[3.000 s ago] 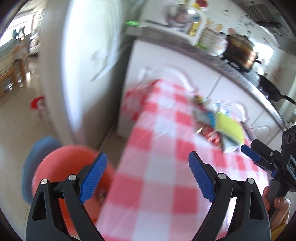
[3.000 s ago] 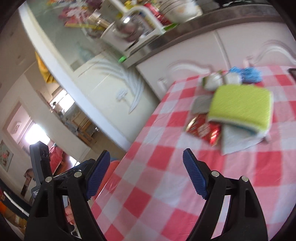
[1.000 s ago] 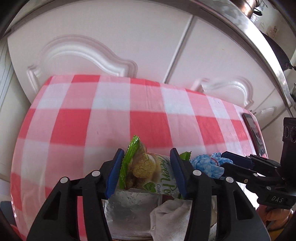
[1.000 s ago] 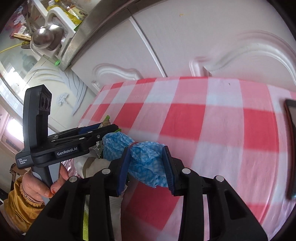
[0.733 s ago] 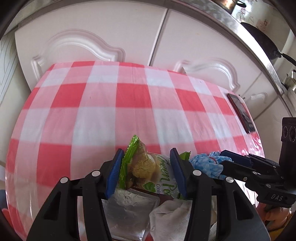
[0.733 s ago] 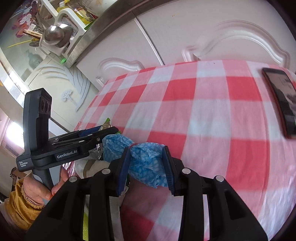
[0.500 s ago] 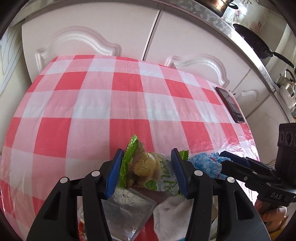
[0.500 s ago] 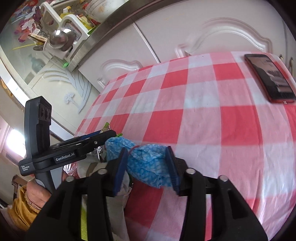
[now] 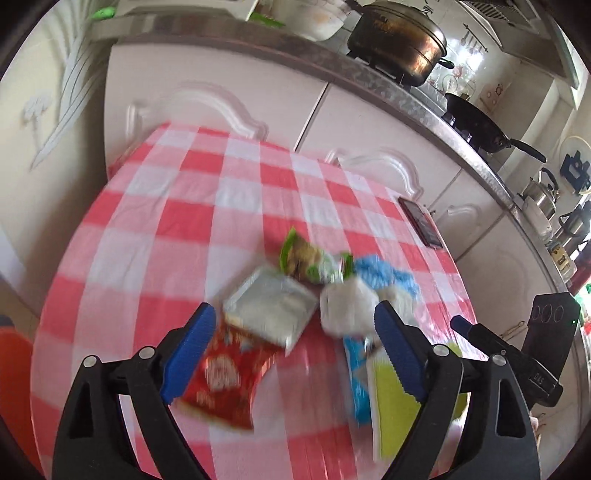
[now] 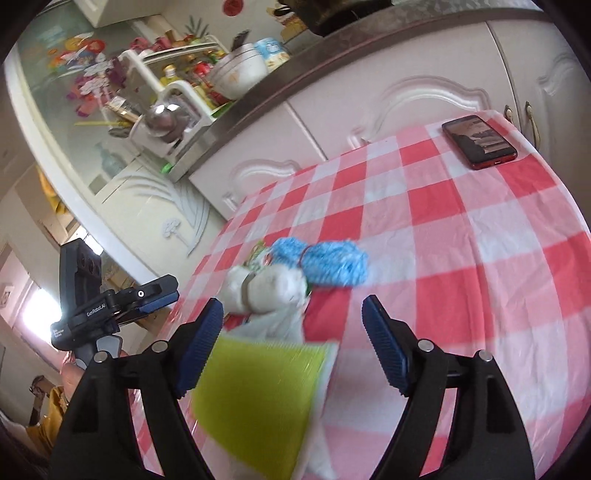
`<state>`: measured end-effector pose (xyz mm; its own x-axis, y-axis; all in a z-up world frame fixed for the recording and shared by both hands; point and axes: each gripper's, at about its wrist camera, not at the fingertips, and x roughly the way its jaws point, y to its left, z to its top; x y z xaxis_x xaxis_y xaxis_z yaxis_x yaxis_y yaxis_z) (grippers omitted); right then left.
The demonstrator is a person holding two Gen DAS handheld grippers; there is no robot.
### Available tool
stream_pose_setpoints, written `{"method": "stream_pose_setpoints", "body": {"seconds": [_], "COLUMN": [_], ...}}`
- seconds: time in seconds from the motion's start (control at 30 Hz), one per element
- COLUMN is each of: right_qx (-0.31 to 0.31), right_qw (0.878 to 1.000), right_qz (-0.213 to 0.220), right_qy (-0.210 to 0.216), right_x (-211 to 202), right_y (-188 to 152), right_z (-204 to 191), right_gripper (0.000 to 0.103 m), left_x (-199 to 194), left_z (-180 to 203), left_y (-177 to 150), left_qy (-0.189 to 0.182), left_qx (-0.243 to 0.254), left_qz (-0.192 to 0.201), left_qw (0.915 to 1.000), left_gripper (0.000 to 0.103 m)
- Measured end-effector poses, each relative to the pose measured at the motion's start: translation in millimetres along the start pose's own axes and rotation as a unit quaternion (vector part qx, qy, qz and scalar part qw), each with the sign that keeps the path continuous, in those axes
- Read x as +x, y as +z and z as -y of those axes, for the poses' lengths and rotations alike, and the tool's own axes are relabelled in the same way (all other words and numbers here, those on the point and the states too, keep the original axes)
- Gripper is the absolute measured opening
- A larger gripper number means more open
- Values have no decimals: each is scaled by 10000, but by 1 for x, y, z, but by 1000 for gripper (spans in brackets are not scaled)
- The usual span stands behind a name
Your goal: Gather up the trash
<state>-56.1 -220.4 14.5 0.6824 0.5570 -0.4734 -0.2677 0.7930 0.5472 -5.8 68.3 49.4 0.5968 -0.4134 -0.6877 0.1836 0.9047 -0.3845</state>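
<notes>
A heap of trash lies on the red-checked table (image 9: 177, 229): a green snack packet (image 9: 306, 258), a silver foil packet (image 9: 269, 306), a red wrapper (image 9: 225, 376), a white crumpled tissue (image 9: 347, 306) and a blue crumpled cloth (image 10: 325, 262). A yellow-green pad (image 10: 255, 395) lies nearest me. My left gripper (image 9: 291, 350) is open and empty above the near side of the heap. My right gripper (image 10: 291, 347) is open and empty over the pad, short of the blue cloth. The frames are motion-blurred.
A red phone (image 10: 478, 142) lies at the table's far right edge. White cabinets (image 9: 236, 88) stand behind the table, with pots (image 9: 399, 29) on the counter. An orange bucket (image 9: 14, 373) sits at the left, beside the table.
Both grippers have opened and pulled back. The left let go of the green snack packet and the right let go of the blue cloth; both now lie on the heap.
</notes>
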Motion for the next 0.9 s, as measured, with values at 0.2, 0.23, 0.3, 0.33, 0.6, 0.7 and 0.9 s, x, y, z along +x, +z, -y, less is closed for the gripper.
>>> {"method": "stream_pose_setpoints", "body": {"seconds": [0.2,0.23,0.3,0.33,0.6,0.7,0.9], "right_qx": [-404,-312,-111,-21,268,352,372], "right_qw": [9987,9992,9995,9996,9962,9931,9911], "right_qz": [95,101,-42,-69,-251,-294,-488], "right_qy": [-286,-244,-292,-272,789,1077,1178], "right_x": [-18,-19,-17,-16,-19,-19,-13], "right_y": [-29,-31,-33,-34,-39,-39,-40], "right_z": [-21,-19,-11,-8,-7,-6,-5], "right_gripper": [79,79,79,79,57,46,46], "left_x": [-9,-9,-10,-11,3,12,18], "left_z": [7,12,26,32,58,55,60], "left_y": [-49,-54,-63,-67,-73,-73,-81], "left_qy": [-501,-625,-741,-790,-785,-731,-746], "left_qx": [-307,-294,-100,5,362,269,372], "left_qz": [-530,-595,-667,-664,-755,-857,-943], "left_qw": [9969,9958,9950,9947,9934,9933,9921], "left_gripper": [87,87,87,87,85,83,83]}}
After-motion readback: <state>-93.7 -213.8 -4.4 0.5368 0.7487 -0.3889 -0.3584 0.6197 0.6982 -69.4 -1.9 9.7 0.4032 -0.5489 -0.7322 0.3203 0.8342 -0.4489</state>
